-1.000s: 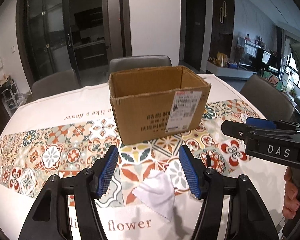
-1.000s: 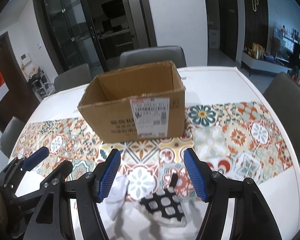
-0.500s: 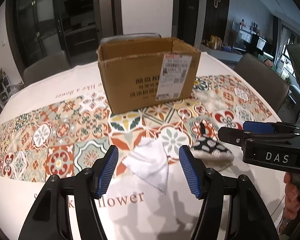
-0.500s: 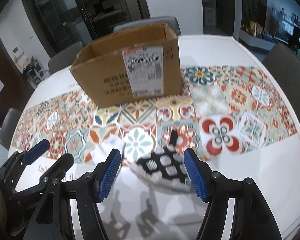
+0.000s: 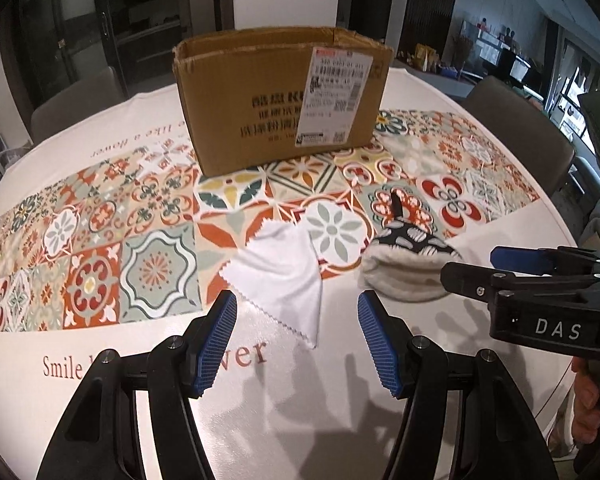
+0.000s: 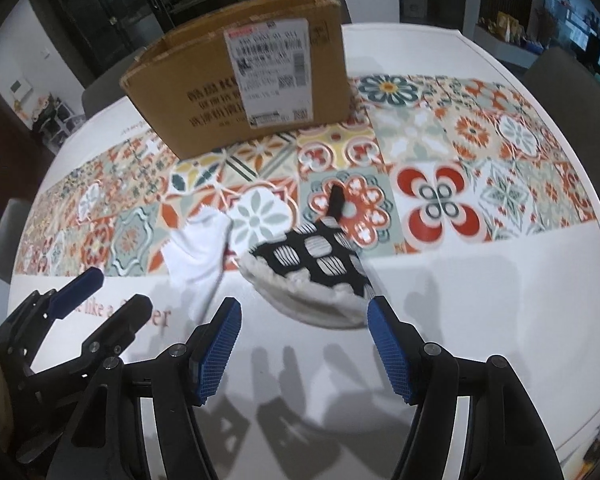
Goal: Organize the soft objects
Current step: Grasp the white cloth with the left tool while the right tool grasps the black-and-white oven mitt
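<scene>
Left wrist view: tiled tablecloth (image 5: 100,240) (dark room behind), both grippers' fingers wide, empty.

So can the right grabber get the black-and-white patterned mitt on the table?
Probably yes. The right gripper is open and empty, with the black-and-white patterned mitt lying just ahead of its blue fingers. Nothing sits between them; the white cloth lies off to the side.

Both views are evenly lit from overhead. Multiple soft shadows fall on the white tablecloth (image 5: 260,420) in the lower centre of each frame. Fisheye distortion bends the scene, with black vignetting at all corners. Slight motion blur softens the cardboard box (image 6: 204,92) lettering. The room background is dim.
</scene>
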A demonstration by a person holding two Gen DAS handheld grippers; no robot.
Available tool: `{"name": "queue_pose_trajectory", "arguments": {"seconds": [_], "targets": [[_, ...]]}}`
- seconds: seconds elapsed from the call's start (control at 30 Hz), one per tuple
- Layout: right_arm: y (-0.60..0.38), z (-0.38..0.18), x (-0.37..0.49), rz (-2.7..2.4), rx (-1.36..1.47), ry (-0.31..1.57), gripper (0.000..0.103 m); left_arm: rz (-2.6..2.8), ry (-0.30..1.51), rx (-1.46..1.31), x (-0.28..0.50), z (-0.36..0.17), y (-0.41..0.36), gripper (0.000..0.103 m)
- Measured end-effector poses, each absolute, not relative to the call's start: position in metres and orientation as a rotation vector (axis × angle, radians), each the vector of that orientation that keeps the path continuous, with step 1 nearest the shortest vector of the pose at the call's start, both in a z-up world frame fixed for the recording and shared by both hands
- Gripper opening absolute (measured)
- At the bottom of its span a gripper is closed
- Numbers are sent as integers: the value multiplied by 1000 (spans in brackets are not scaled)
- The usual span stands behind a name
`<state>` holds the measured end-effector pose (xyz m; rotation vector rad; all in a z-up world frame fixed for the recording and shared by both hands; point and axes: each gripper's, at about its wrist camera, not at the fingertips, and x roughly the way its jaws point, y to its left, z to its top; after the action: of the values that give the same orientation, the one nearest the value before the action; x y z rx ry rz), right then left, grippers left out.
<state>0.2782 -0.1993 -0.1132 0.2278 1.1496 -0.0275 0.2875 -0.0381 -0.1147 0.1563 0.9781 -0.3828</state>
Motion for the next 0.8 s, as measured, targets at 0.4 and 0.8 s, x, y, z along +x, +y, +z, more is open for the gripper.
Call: {"name": "queue_pose_trajectory", "arguments": {"seconds": [0.4,0.8], "targets": [[-210,-142,269,-92,213,1217,67,-384,965,197,292,-143,-47,62],[-217,-165,287,-115,198,1239,67,-355,1004,158,325,-169,-52,64]]}}
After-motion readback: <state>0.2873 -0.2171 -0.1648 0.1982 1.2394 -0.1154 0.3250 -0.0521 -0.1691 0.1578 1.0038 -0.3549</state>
